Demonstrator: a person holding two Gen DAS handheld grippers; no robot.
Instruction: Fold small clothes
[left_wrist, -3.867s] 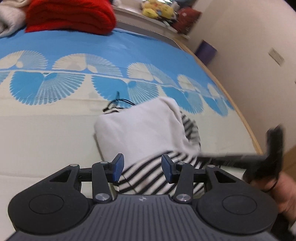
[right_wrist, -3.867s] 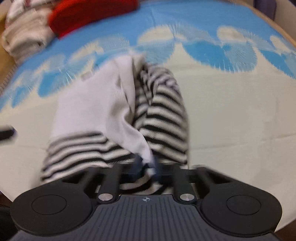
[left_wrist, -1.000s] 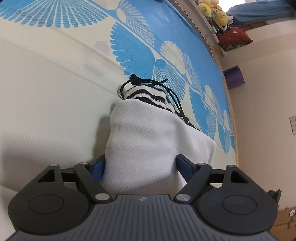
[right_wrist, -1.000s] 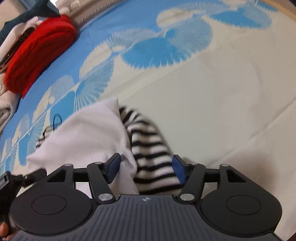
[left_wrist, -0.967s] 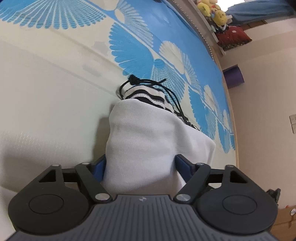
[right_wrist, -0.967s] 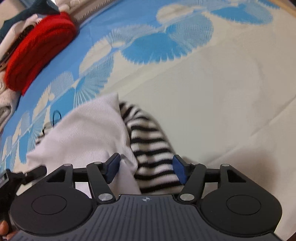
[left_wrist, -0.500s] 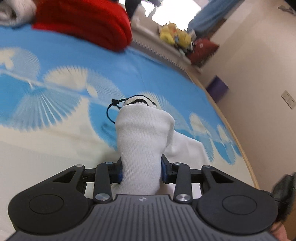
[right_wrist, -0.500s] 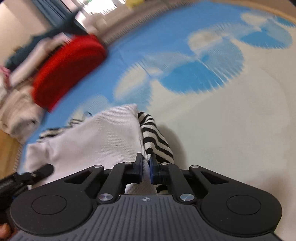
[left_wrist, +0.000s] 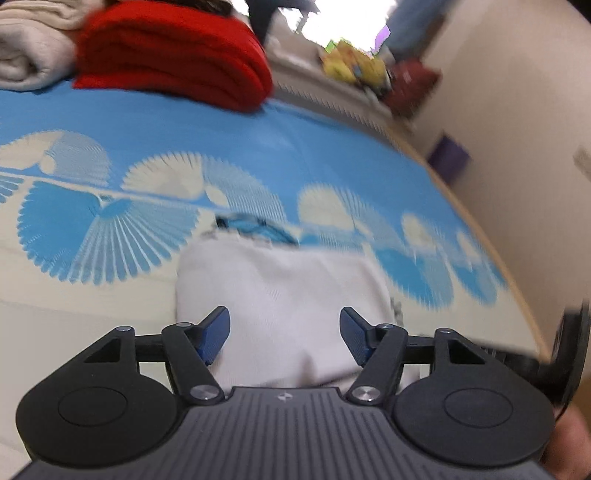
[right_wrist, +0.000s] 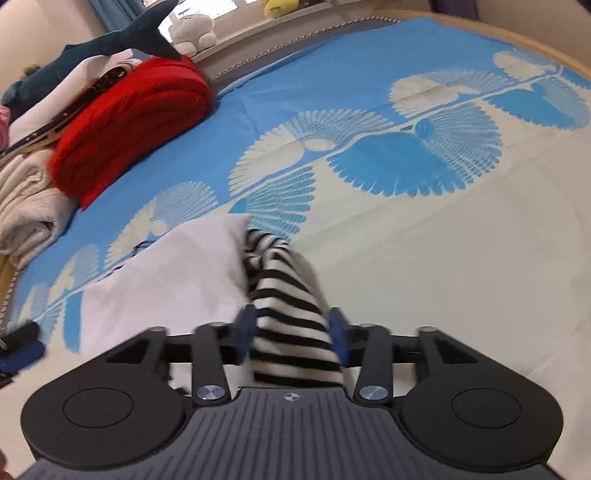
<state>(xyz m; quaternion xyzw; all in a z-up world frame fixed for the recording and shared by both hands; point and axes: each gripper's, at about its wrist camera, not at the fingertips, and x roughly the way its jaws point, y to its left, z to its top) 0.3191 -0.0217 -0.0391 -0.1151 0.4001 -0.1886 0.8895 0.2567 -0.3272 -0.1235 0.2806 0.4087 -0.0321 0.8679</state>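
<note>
A small garment, white (left_wrist: 284, 288) with black-and-white stripes (right_wrist: 291, 314), lies folded on the bed. My left gripper (left_wrist: 284, 330) is open, its blue pads either side of the white fold without pinching it. My right gripper (right_wrist: 291, 330) is open, its blue pads flanking the striped part, which runs between them. A black drawstring (left_wrist: 255, 225) sticks out at the garment's far end.
The bed has a cream and blue fan-patterned sheet (right_wrist: 424, 155). A folded red blanket (right_wrist: 129, 125) and beige folded cloth (right_wrist: 26, 206) sit at the head, with plush toys (right_wrist: 110, 40) behind. A wall (left_wrist: 517, 110) runs along the bed's right side.
Both grippers have opened and let go of the garment, which now lies flatter on the bed. Both have drawn back a little.
</note>
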